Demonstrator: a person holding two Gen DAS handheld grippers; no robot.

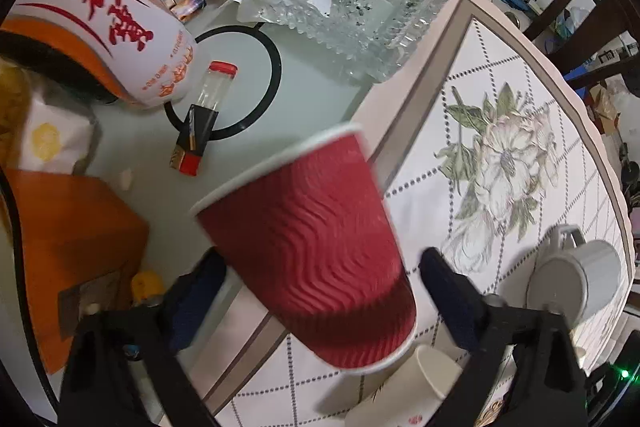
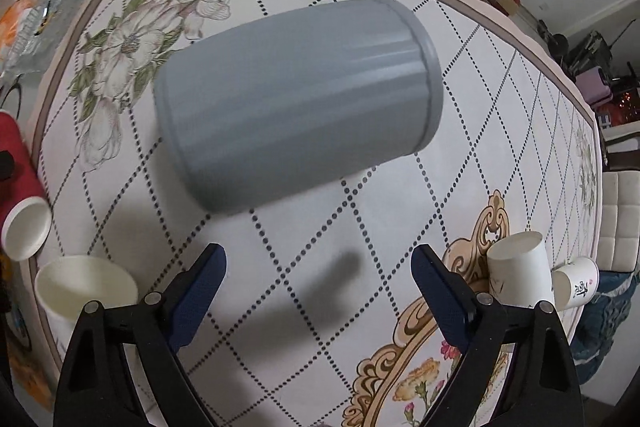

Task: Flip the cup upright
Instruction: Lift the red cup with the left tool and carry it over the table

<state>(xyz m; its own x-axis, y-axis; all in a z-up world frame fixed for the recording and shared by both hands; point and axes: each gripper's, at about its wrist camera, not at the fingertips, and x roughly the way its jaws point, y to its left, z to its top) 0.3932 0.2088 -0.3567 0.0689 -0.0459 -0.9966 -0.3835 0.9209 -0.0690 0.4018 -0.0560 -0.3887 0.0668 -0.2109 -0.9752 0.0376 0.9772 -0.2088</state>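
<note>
A red ribbed paper cup (image 1: pixel 312 247) is tilted between the open fingers of my left gripper (image 1: pixel 320 291), with its white rim at the upper left; I cannot tell whether the pads touch it. It also shows at the left edge of the right wrist view (image 2: pixel 20 187), mouth facing down-left. A grey cup (image 2: pixel 296 103) lies on its side on the patterned tablecloth, ahead of my right gripper (image 2: pixel 318 275), which is open and empty. The grey cup also shows in the left wrist view (image 1: pixel 576 279).
A glass ashtray (image 1: pixel 352 3), a white and orange can (image 1: pixel 100 19), a lighter (image 1: pixel 196 143) and an orange box (image 1: pixel 68 247) crowd the left. White paper cups stand or lie near the grippers: one (image 2: pixel 84 291), another (image 2: pixel 520 275), a printed one (image 2: pixel 576 287).
</note>
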